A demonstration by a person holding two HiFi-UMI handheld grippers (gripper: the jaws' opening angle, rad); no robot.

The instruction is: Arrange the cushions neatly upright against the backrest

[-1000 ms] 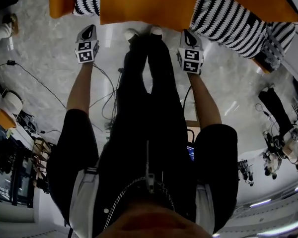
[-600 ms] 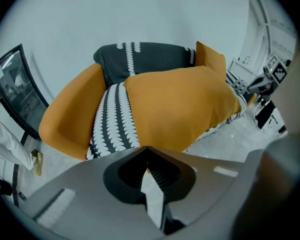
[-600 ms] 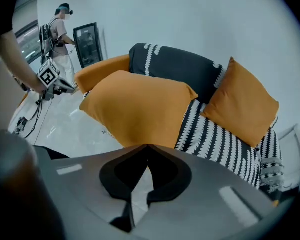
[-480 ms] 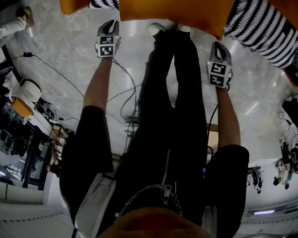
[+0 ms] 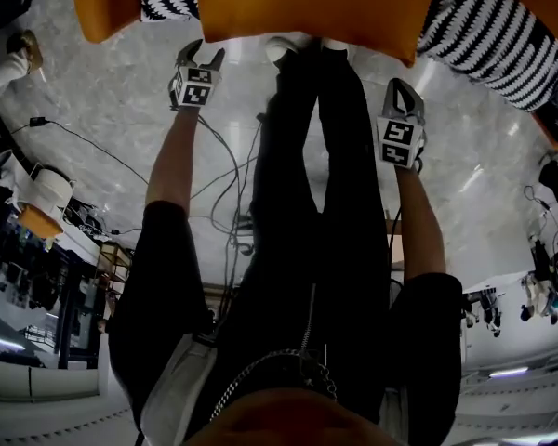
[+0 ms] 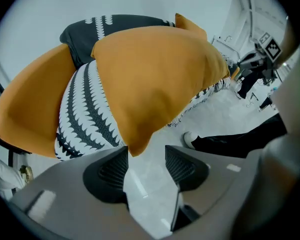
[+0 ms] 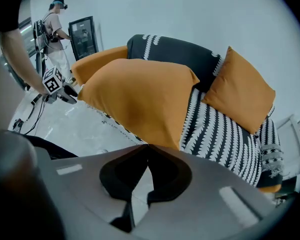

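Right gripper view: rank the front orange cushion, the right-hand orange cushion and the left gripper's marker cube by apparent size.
1. front orange cushion, nearest the camera
2. right-hand orange cushion
3. left gripper's marker cube

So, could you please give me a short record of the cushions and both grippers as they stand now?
setting: sofa with black-and-white patterned cover
middle cushion: orange, large, forward on the seat, one corner past the front edge
left-end cushion: orange, at the sofa's left end
right-end cushion: orange, tilted, leaning on the backrest
left gripper: jaws apart, just been opening; middle cushion's corner at their tips, not gripped
right gripper: jaws together, nothing between them
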